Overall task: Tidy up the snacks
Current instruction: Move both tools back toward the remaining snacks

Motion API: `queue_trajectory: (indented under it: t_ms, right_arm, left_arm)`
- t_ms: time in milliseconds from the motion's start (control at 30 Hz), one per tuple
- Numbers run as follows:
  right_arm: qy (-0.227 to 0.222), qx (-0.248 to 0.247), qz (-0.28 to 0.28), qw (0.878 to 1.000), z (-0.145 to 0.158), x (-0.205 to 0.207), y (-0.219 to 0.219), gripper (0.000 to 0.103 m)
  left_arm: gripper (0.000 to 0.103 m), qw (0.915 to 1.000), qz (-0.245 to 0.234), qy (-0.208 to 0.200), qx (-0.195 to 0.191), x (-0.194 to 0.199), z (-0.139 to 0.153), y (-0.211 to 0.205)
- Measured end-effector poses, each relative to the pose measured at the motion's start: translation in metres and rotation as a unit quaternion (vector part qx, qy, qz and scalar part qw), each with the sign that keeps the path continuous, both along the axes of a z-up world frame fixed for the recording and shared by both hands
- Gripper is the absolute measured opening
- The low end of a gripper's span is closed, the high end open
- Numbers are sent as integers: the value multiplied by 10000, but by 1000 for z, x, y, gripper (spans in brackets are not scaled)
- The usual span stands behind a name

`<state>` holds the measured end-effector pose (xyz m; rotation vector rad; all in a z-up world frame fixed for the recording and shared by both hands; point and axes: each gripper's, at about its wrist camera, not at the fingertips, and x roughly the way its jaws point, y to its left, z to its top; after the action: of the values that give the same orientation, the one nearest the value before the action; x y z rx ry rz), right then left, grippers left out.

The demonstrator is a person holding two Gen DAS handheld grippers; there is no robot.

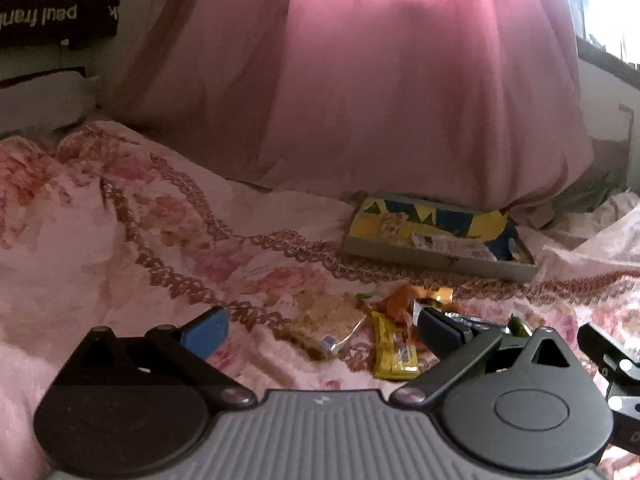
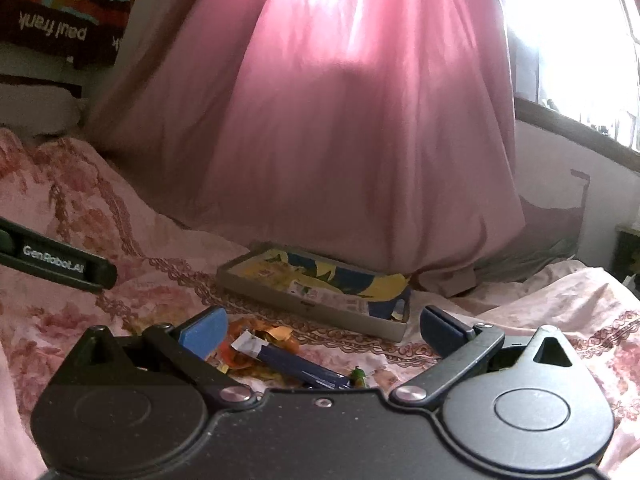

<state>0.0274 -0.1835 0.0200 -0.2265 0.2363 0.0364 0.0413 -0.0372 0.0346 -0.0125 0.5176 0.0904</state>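
Yellow, orange and blue wrappers mark the snacks point(image 1: 384, 328), heaped on a floral bedspread point(image 1: 120, 248) between the spread fingers of the left hand-held gripper point(image 1: 320, 330), which holds nothing. At 1 o'clock from the heap lies a shallow grey box point(image 1: 436, 236), a pink curtain point(image 1: 380, 80) just behind it. The right hand-held gripper point(image 2: 322, 330) is also spread and empty, above a blue bar point(image 2: 296, 364).

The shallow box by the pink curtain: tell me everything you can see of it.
The box is a shallow, open grey tray, cardboard by its look, with a yellow and blue printed lining. It lies flat on the floral bedspread, its far edge against the curtain. A pale packet lies inside. Neither gripper touches it.
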Motion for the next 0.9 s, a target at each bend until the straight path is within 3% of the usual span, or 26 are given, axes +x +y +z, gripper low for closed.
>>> queue_trajectory:
  t_ms: [200,500,700,900]
  right_arm:
    - [-2,214,-21,9998,2,-3,-13,102]
    - [515,1234,-354,9904,-3,10,-53,102]
    - [755,1368,-456,9867,-15,24,-67,102]
    - [1091,1419,-638,9818,-32,50,-80,102]
  left_arm:
    - [103,9995,-10,157,270,-5,20,-24]
    - [103,9928,278,830,823,21,49,-68]
    - [103,9846,581,1431,823,47,24,-78]
    - [103,9750,680,1696,1263,64,-5,-93]
